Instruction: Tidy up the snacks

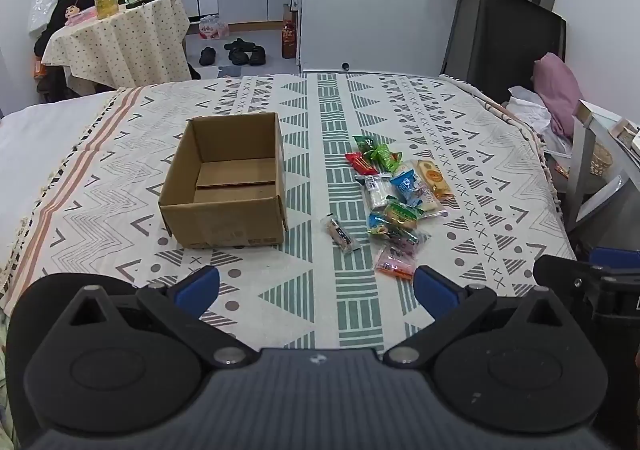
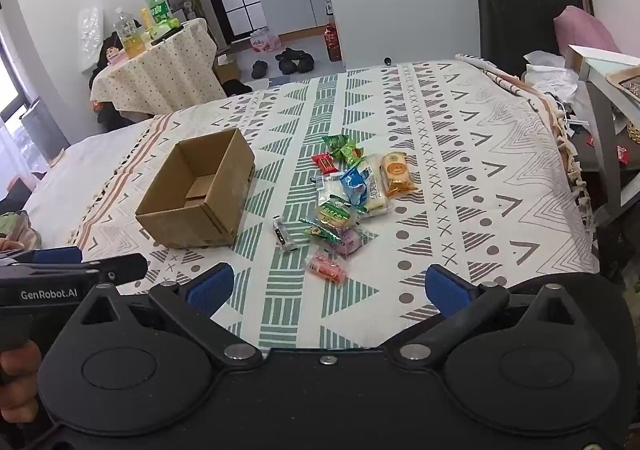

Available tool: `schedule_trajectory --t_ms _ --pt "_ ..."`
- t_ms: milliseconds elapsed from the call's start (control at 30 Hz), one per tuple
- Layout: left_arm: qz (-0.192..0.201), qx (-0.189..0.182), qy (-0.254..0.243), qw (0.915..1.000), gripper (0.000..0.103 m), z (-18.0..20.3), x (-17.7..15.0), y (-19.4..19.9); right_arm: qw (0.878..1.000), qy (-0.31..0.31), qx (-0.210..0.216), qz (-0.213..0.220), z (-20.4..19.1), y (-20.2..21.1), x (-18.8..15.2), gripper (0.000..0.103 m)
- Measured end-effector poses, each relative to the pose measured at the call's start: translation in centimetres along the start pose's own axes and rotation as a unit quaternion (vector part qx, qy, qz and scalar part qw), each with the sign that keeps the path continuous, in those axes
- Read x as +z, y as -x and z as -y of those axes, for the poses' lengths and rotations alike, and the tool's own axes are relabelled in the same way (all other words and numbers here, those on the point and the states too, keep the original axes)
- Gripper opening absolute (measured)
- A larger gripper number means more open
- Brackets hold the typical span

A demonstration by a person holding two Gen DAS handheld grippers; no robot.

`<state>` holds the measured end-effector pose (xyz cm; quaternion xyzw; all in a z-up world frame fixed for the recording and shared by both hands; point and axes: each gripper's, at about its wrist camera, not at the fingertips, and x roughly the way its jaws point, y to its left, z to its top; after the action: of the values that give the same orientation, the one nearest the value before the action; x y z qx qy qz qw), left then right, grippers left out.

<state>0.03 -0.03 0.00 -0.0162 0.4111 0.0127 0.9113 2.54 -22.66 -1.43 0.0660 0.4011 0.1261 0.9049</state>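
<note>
Cardboard, plain brown and open at the top, is what I have to fill: the box (image 1: 226,186) sits on the patterned bedspread (image 1: 460,154) with nothing inside it that I can see, only its bare floor and a folded inner flap; so I judge the task not yet begun, every snack still to be moved.

Just right of the box lies the snack pile (image 1: 394,194), a loose heap of small sealed packets, some overlapping; at its far end a green wrapper (image 1: 374,150) touches a red packet (image 1: 360,163); a blue packet (image 1: 406,184) and an orange-yellow packet (image 1: 432,178) lie mid-heap; nearest me a pink packet (image 1: 394,264) rests alone at the edge; a slim dark bar (image 1: 342,236) lies apart, between pile and box. The wrappers look glossy and crinkled, likely slippery and light; print is too small to read.

My left gripper (image 1: 316,290) hovers over the near edge of the bed, fingers spread wide, holding nothing; my right gripper (image 2: 328,288) is likewise spread and empty, the pink packet just beyond its fingertips in the right wrist view. Neither touches any snack; from the right wrist view the box interior looks just as bare.
</note>
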Motion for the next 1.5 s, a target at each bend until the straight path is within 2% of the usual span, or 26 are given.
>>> schedule_trajectory --t_ms 267,400,1500 --pt "0.0 -0.008 -0.001 1.0 0.103 1.8 0.0 0.5 1.0 0.003 -0.005 0.0 0.0 0.4 0.1 0.103" --pt "0.001 -0.02 0.002 0.9998 0.103 0.4 0.0 0.8 1.0 0.003 -0.005 0.002 -0.1 1.0 0.2 0.103" --pt "0.008 -0.023 0.001 0.9997 0.103 0.5 0.3 1.6 1.0 0.008 -0.006 0.012 0.2 1.9 0.7 0.103"
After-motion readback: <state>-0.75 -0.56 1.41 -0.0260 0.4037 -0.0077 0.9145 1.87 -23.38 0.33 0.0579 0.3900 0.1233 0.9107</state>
